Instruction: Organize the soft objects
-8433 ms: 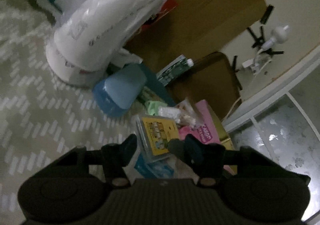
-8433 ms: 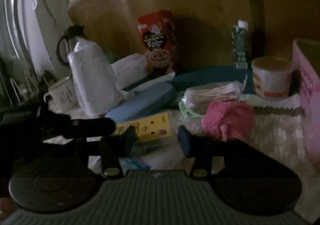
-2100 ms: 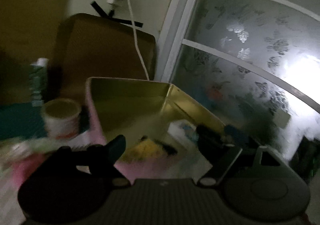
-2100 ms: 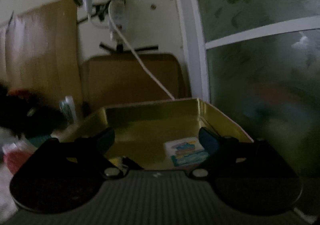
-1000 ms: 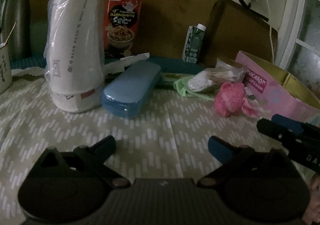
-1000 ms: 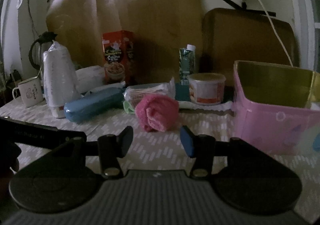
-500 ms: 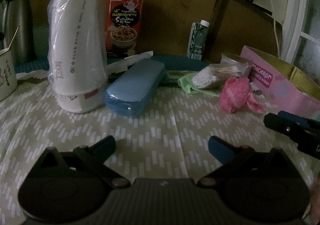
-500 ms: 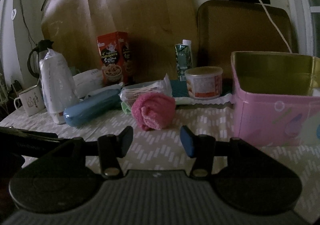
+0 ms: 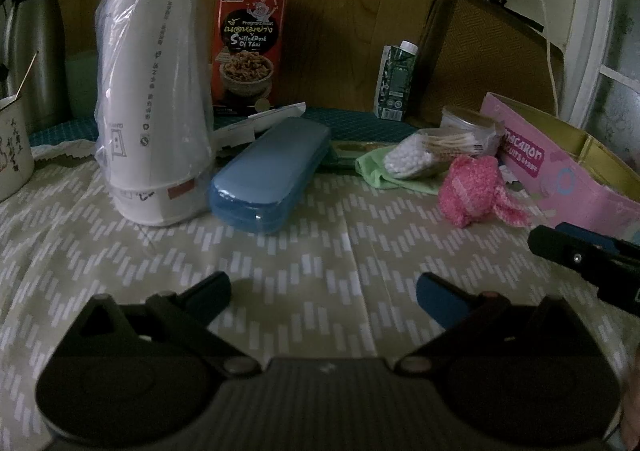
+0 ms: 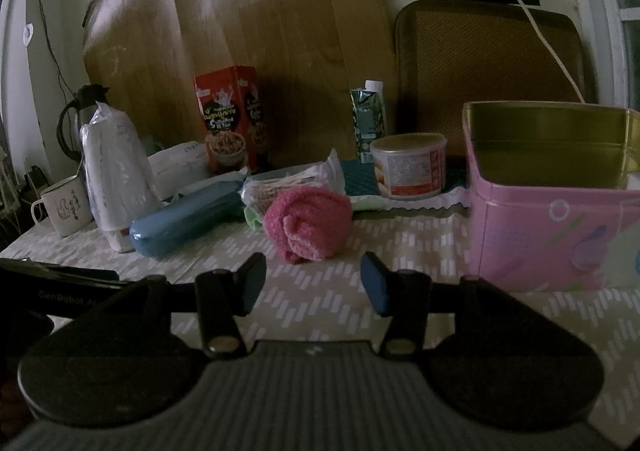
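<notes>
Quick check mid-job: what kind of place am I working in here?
Most likely a lived-in home, at a cluttered table by a window. Signs: the pale chevron-patterned tablecloth, the red pork snack box and the white enamel mug.

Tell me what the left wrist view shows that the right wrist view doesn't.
Only the left wrist view shows the box's "macaron" lettering and the open right gripper from the side. Only the right wrist view shows the pink box's gold inside and the whole food tub. Both show the pink fuzzy sock, blue case and bagged cups.
</notes>
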`<state>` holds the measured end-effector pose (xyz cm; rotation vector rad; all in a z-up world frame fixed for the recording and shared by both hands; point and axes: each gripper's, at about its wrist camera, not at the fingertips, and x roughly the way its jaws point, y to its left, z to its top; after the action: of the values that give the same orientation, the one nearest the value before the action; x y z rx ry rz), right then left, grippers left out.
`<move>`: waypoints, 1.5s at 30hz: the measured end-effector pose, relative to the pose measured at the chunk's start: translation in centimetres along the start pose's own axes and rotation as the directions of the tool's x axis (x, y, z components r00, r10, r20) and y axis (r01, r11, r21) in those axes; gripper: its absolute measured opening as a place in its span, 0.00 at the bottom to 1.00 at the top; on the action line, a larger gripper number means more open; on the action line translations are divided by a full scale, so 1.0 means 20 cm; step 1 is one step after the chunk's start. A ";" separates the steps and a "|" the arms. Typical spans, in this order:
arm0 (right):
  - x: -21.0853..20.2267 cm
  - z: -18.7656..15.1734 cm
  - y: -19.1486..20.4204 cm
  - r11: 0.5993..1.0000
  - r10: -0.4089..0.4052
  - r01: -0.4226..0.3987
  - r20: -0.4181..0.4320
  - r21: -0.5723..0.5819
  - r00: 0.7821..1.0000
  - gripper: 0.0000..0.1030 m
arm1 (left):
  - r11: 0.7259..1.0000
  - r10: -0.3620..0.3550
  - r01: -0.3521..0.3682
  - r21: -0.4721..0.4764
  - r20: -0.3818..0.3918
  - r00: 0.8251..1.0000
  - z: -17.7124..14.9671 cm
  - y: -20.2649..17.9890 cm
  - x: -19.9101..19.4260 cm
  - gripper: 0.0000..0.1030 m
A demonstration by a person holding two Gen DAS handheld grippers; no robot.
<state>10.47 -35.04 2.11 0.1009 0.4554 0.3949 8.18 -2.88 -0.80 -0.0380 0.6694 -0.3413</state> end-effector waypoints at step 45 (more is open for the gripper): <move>0.01 0.00 0.01 1.000 -0.018 0.018 -0.010 -0.011 1.000 0.59 | 0.995 -0.066 0.068 -0.072 0.032 0.997 0.00 0.05 -0.02 1.00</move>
<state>10.55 -34.82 2.10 0.0840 0.4637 0.3802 8.08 -1.69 -0.72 -0.1352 0.6520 -0.3797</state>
